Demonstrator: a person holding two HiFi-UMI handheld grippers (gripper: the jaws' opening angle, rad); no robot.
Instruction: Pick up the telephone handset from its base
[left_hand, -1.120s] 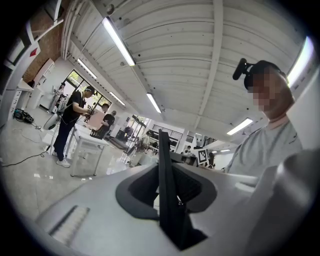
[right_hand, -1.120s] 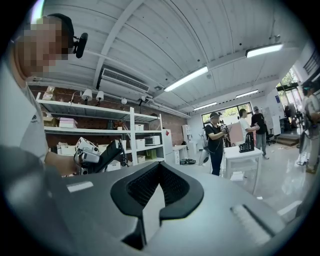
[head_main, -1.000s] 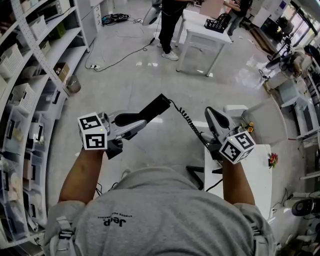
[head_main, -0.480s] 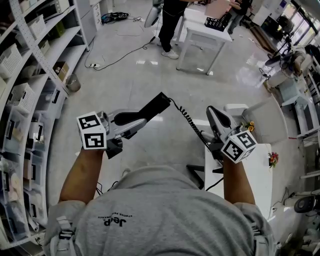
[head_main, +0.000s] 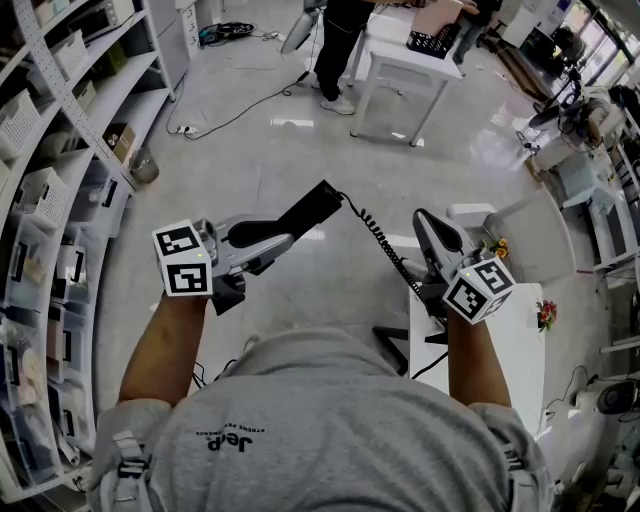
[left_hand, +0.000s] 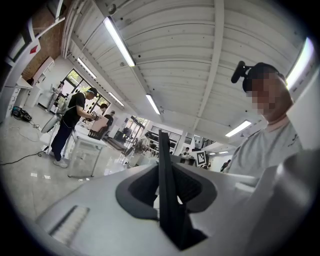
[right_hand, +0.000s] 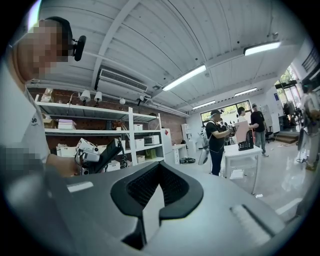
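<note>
1. Nearest, at the bottom middle of the head view, are my grey shirt and my two forearms reaching up the frame. They lie just as they did a second ago.
2. At centre left, my left gripper points level. Its jaws are clamped on the lower end of the black telephone handset. In the left gripper view the handset stands edge-on as a dark slab that fills the gap between the pads.
3. The handset slants up and right toward the middle of the frame. It is held in the air over the floor, well apart from the worktop. Its tilt and place match the earlier frames.
4. A coiled cord runs from the handset's upper end down to the right and passes just left of my right gripper.
5. At centre right, my right gripper has its jaws closed together with nothing between them. It has not shifted either.
6. At lower right, the white worktop shows beside my right forearm, with small flowers near its right edge.
7. Farther off, shelving fills the left edge.
8. At the top, a person stands by a white table that carries a black crate. This far group sits a touch higher in the frame than a second ago.
</note>
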